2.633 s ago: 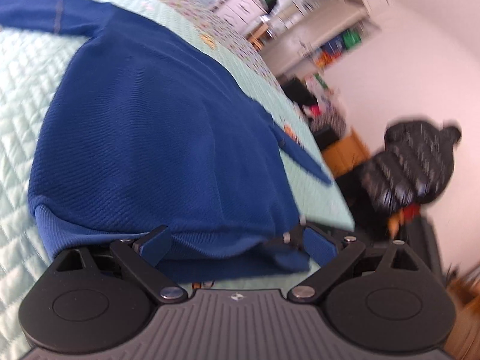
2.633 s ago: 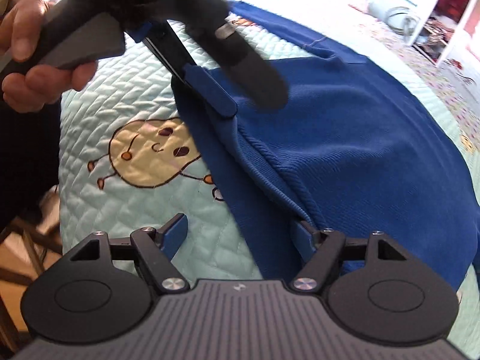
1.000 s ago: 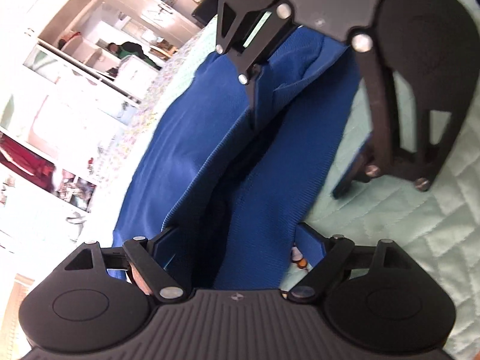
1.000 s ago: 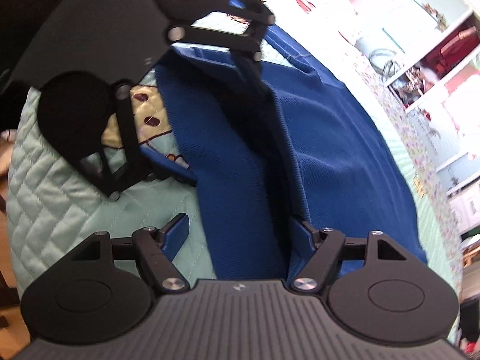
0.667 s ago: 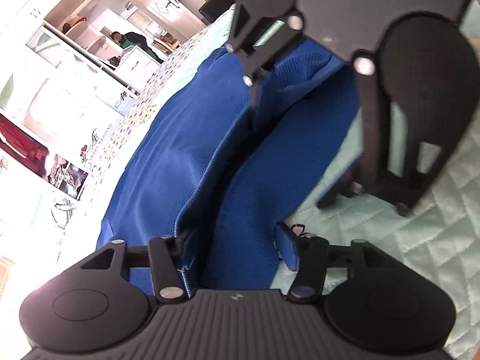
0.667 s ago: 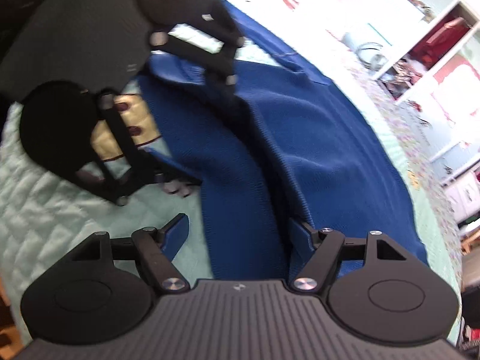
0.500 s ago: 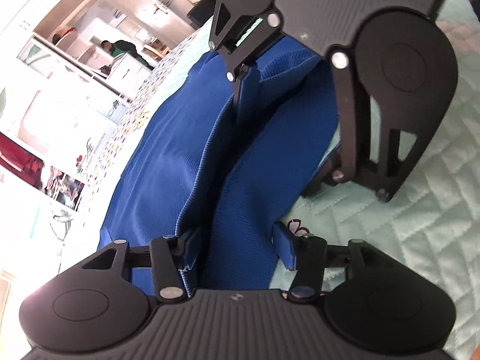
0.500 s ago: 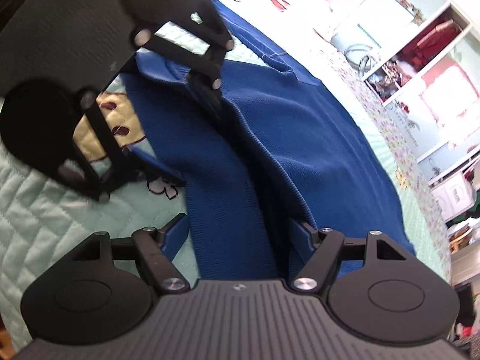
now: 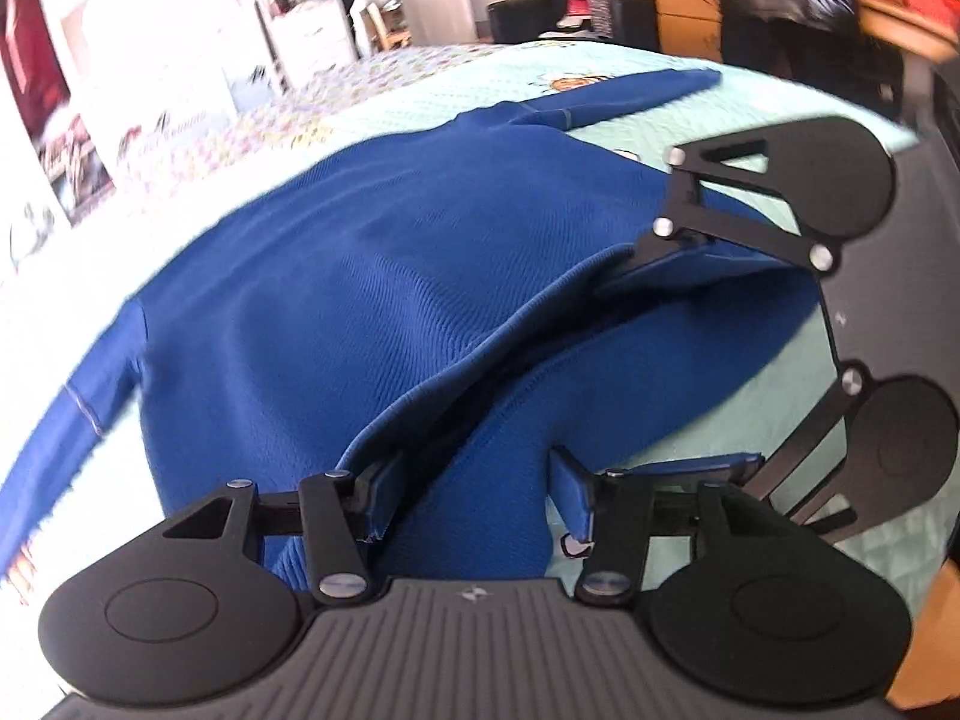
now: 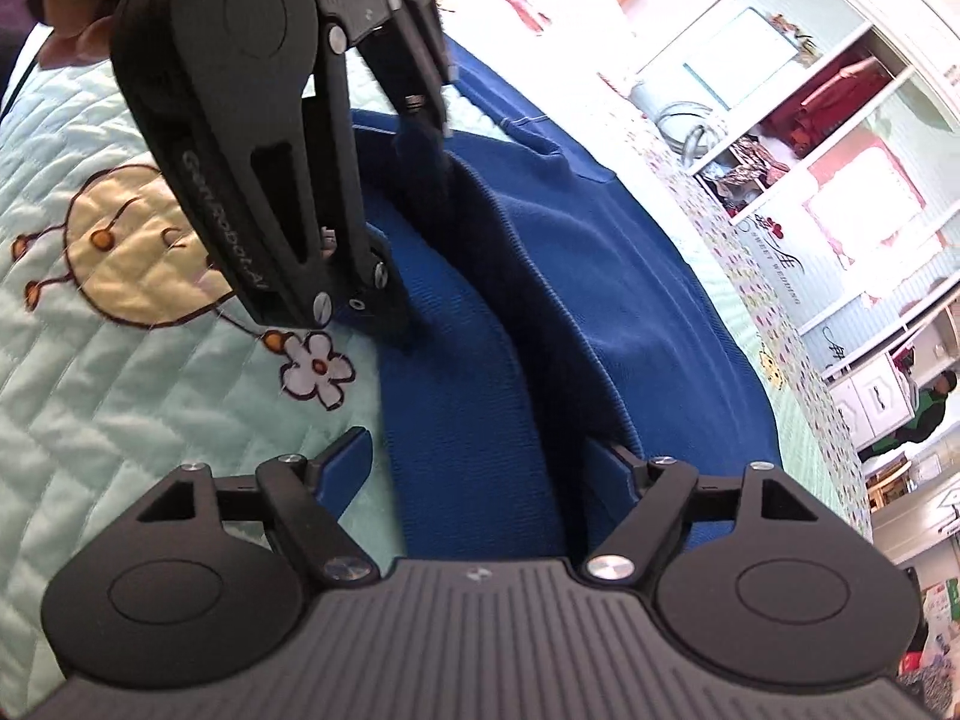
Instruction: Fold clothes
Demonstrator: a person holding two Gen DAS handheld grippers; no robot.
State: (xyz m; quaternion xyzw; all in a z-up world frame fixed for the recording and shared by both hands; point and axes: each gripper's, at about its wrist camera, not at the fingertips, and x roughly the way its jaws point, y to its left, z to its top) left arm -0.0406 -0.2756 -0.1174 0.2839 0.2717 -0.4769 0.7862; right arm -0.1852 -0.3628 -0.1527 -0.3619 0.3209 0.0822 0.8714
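While hem (image 9: pixel 480 480) sits between left hand-held gripper (image 9: pixel 474 498)

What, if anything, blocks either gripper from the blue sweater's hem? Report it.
Nothing visible does. The blue sweater hem already lies between the fingers of the left gripper and the right gripper, whose jaws are opening; only the quilt lies beneath.

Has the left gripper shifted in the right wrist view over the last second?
Yes. The left gripper now sits farther right, uncovering the yellow cartoon on the quilt.
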